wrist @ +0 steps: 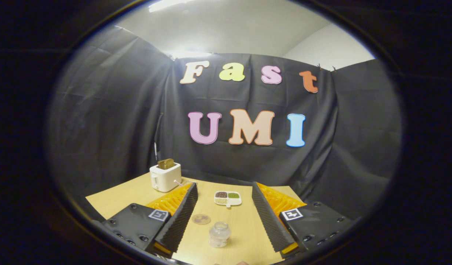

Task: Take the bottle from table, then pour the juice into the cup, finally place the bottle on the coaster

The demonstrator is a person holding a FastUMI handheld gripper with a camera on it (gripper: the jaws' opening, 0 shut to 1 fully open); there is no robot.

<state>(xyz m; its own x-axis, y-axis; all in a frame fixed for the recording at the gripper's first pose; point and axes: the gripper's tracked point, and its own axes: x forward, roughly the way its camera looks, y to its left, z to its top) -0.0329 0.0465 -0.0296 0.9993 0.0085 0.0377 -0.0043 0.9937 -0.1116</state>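
Observation:
My gripper [224, 187] is open and held above the wooden table [119, 198], with a wide gap between its fingers and nothing gripped. In that gap, close in, stands a small clear glass cup [219, 234]. Just beyond the cup and slightly left, a round brownish coaster [201, 219] lies flat on the table near the left finger. A small rounded thing [242, 262] peeks in below the cup; I cannot tell what it is.
A white divided dish [228, 198] with dark, green and pale fillings sits farther out between the fingertips. A white toaster [165, 176] with toast in its slot stands at the back left by the booth's cloth wall.

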